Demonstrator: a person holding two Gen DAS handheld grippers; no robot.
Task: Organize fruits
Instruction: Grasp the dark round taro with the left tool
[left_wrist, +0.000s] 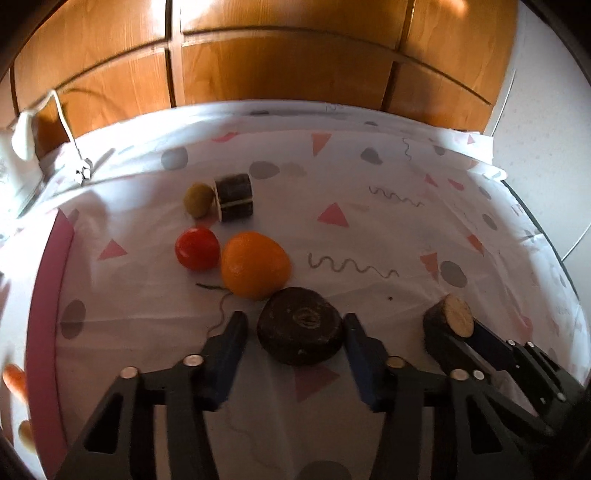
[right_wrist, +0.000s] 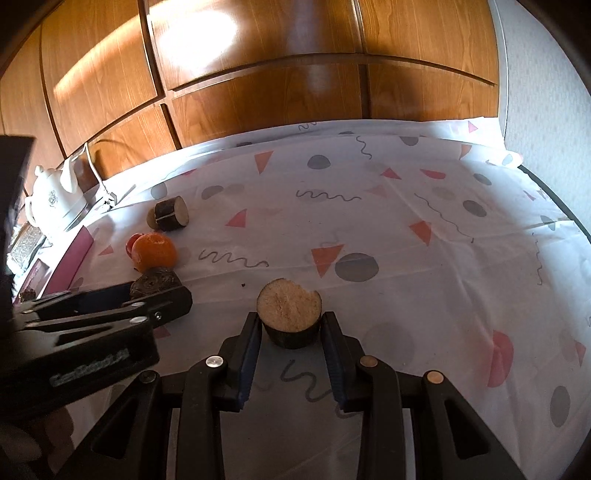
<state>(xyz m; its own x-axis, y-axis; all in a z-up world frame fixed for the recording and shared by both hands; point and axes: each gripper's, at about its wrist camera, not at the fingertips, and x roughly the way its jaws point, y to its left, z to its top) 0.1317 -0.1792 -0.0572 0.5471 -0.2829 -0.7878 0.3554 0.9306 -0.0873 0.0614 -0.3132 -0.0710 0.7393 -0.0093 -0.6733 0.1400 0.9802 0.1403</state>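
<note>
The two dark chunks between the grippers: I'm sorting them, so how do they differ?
The chunk at the left gripper, a dark round piece, is wide and flat with a dark top; the piece at the right gripper is narrower, and its pale cut face shows a notch at the edge. The round piece sits next to the orange; the pale-faced piece stands apart from the other produce. Both have dark skin and sit between gripper fingers on the patterned cloth.
</note>
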